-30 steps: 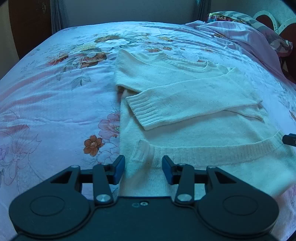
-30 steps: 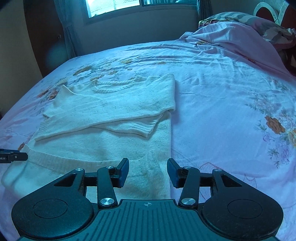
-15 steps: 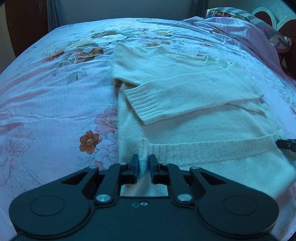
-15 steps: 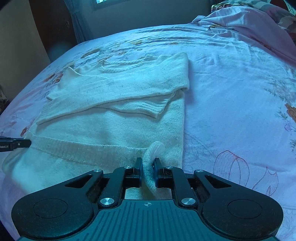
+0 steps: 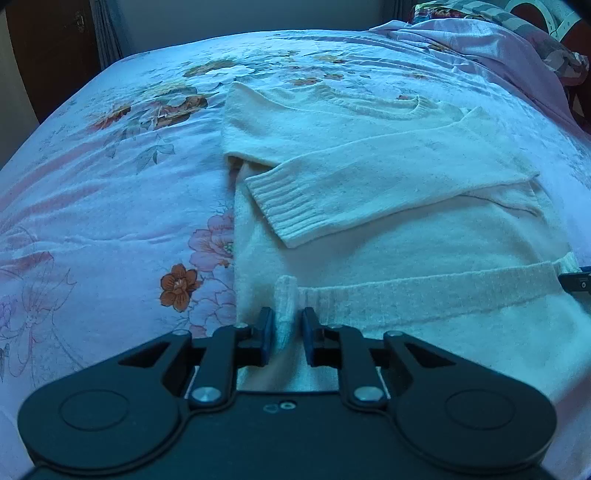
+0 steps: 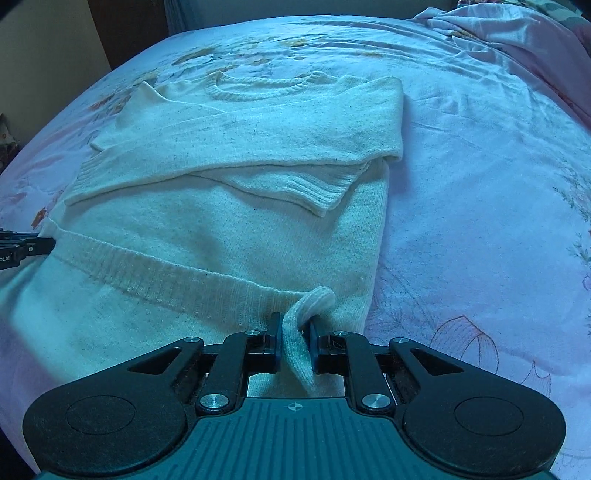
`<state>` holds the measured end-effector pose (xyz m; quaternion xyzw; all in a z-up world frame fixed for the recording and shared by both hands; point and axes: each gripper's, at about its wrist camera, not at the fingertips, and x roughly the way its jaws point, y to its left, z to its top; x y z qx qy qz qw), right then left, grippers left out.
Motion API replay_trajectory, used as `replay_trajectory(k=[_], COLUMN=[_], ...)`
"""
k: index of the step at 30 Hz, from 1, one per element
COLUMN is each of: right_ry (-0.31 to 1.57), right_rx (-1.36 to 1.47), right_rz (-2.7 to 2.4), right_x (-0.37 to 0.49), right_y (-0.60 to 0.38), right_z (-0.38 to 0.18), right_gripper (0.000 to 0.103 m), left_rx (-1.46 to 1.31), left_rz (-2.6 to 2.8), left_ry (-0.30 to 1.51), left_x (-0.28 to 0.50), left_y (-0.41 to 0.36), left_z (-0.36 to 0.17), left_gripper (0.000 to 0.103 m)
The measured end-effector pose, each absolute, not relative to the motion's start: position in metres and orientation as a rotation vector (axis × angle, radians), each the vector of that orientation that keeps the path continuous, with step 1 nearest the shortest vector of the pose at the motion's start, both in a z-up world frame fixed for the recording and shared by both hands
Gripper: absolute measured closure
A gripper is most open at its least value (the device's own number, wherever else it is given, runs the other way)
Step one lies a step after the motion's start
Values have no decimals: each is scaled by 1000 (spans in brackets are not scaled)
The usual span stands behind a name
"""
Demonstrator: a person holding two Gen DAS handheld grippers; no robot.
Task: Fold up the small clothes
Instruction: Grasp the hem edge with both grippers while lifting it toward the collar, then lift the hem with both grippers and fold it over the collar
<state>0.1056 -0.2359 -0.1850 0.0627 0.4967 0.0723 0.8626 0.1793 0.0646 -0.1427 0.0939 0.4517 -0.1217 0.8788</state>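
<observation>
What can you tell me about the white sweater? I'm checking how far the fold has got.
The white sweater is a fuzzy cream knit lying flat on the floral bedsheet, ribbed round collar at the far end. Both sleeves are folded across the chest, ribbed cuffs showing. The ribbed hem band lies nearest. The left gripper and right gripper each pinch a raised tuft of hem at opposite corners.

A home bedroom: floral bedsheet (image 5: 110,206), rumpled pink blanket (image 6: 517,40), curtain (image 5: 107,33).
</observation>
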Motion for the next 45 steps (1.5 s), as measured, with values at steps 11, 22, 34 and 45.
replay_trajectory(k=[11,22,34,45], right_ry=[933,843,912,829], right_rx=[136,230,249,231], right_rz=[123,133,149,191], right_x=[81,70,85,70], right_y=[-233,-250,-248,-239], right_z=[-175,-164,-175,-155], right_gripper=[89,96,61,97], left_rx=[190,152,160,110], left_rz=[-234,-298,-350,-384], left_ry=[920,830,889,805], left_x=[173,163,171,159], left_y=[66,67,75,77], left_z=[-140,-130,-143,-121], left_gripper=[92,99,93,99])
